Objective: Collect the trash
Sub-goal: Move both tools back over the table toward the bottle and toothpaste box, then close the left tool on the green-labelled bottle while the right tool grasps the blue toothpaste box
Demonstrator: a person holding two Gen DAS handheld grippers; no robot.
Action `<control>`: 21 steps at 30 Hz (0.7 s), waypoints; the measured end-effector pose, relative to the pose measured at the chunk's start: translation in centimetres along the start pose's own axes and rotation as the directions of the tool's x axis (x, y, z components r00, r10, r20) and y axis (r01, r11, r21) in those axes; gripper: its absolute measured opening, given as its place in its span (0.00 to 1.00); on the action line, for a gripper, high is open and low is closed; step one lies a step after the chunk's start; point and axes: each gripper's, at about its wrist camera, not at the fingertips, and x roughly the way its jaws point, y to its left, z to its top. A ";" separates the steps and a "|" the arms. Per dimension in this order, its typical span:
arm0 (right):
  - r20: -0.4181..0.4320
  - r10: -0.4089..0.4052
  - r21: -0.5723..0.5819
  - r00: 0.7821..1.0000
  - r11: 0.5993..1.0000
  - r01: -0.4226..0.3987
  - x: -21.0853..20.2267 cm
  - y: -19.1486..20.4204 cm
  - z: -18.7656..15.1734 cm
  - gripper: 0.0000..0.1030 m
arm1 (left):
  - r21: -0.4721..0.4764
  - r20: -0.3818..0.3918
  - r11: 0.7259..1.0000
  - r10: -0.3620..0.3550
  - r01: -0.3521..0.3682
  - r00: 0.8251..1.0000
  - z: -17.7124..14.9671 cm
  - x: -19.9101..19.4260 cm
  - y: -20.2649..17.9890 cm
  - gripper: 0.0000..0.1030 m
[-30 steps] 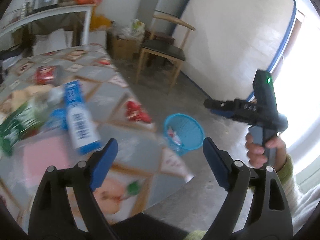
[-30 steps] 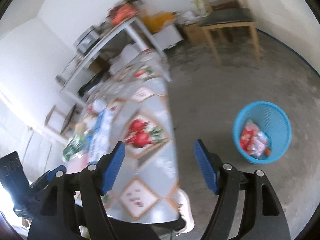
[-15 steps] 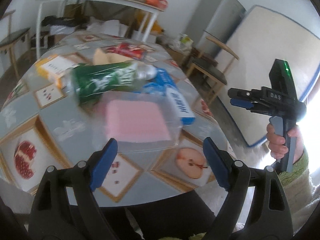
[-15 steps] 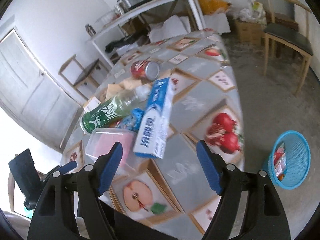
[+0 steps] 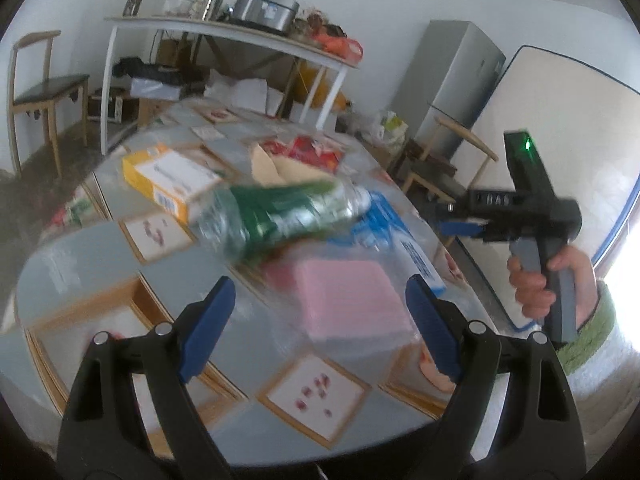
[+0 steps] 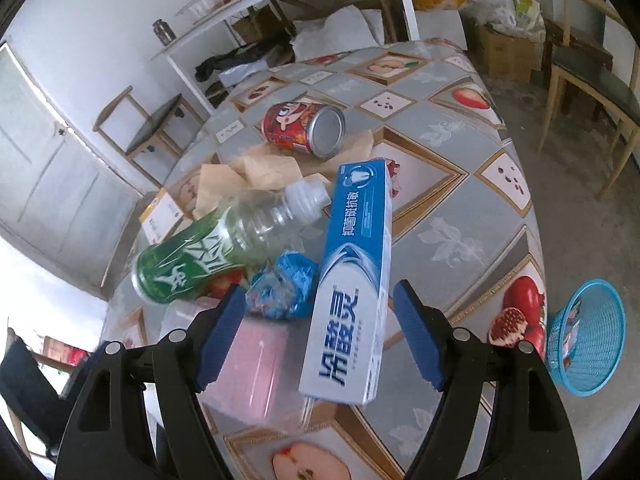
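Note:
Trash lies heaped on the fruit-patterned table (image 6: 448, 208): a green-labelled plastic bottle (image 6: 200, 252), a blue toothpaste box (image 6: 352, 276), a crumpled blue wrapper (image 6: 284, 284), a red can (image 6: 304, 128) on brown paper (image 6: 248, 176), and a clear box holding a pink pad (image 5: 344, 300). My left gripper (image 5: 320, 328) stands open just short of the pink box. My right gripper (image 6: 320, 336) hangs open above the near end of the toothpaste box, not touching it. A blue basket (image 6: 588, 336) with wrappers inside stands on the floor to the right.
A yellow carton (image 5: 172, 178) lies behind the bottle. A hand (image 5: 536, 280) holds the right gripper (image 5: 456, 224) at the table's right side. Wooden chairs (image 6: 588, 76) and a cluttered white shelf table (image 5: 224, 36) ring the table, with a fridge (image 5: 452, 84) behind.
Both views swung from the floor and basket onto the table. The left gripper has closed in on the pink box, the right one on the toothpaste box. Both stay open.

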 end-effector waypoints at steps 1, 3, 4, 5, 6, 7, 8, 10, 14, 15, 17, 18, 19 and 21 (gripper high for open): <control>-0.003 -0.005 0.004 1.000 1.000 0.005 0.4 0.0 0.2 0.72 | 0.006 0.003 1.000 -0.001 0.001 1.000 0.7 0.3 0.4 0.80; -0.007 -0.015 0.024 1.000 1.000 0.015 1.0 -0.3 0.5 0.72 | 0.018 -0.001 1.000 0.002 -0.002 1.000 1.9 0.8 0.8 0.80; -0.006 -0.014 0.031 1.000 0.999 0.014 1.2 -0.4 0.6 0.72 | 0.017 0.005 1.000 0.004 -0.004 1.000 2.5 1.0 1.1 0.80; -0.005 -0.011 0.039 1.000 0.999 0.012 1.3 -0.5 0.6 0.72 | 0.009 0.008 1.000 0.000 0.000 1.000 3.0 1.2 1.4 0.80; -0.005 -0.010 0.045 1.000 0.999 0.011 1.4 -0.7 0.6 0.72 | 0.002 0.006 1.000 -0.007 0.007 1.000 3.4 1.3 1.6 0.80; -0.006 -0.011 0.049 1.000 0.999 0.011 1.5 -0.8 0.6 0.72 | -0.004 0.002 1.000 -0.017 0.017 1.000 3.9 1.6 1.9 0.80; -0.009 -0.014 0.053 1.000 0.999 0.015 1.7 -1.0 0.6 0.72 | -0.003 -0.004 1.000 -0.025 0.025 1.000 4.3 1.9 2.1 0.80; -0.020 -0.020 0.056 1.000 0.998 0.021 2.2 -1.3 0.6 0.72 | 0.017 -0.021 0.999 -0.028 0.029 0.999 4.9 2.4 2.2 0.80; -0.046 -0.027 0.062 0.999 0.998 0.030 3.2 -1.7 0.9 0.72 | 0.085 -0.112 0.995 -0.041 0.051 0.993 7.3 5.0 1.6 0.80; -0.051 -0.029 0.066 0.998 0.997 0.032 3.5 -1.8 1.0 0.72 | 0.105 -0.143 0.993 -0.034 0.050 0.989 7.9 5.7 1.4 0.80; -0.055 -0.026 0.077 0.998 0.997 0.030 3.9 -2.1 1.2 0.72 | 0.169 -0.200 0.985 0.001 0.033 0.980 9.2 7.7 0.6 0.80; -0.056 -0.024 0.082 0.998 0.996 0.028 4.0 -2.2 1.3 0.72 | 0.202 -0.237 0.978 0.001 0.048 0.971 9.6 8.7 0.2 0.80; -0.058 -0.020 0.088 0.998 0.996 0.025 4.2 -2.4 1.3 0.72 | 0.227 -0.274 0.972 0.005 0.060 0.962 9.9 9.8 -0.2 0.80; -0.065 -0.016 0.096 0.998 0.995 0.022 4.5 -2.7 1.4 0.72 | 0.260 -0.345 0.963 0.022 0.073 0.938 10.1 11.8 -0.7 0.80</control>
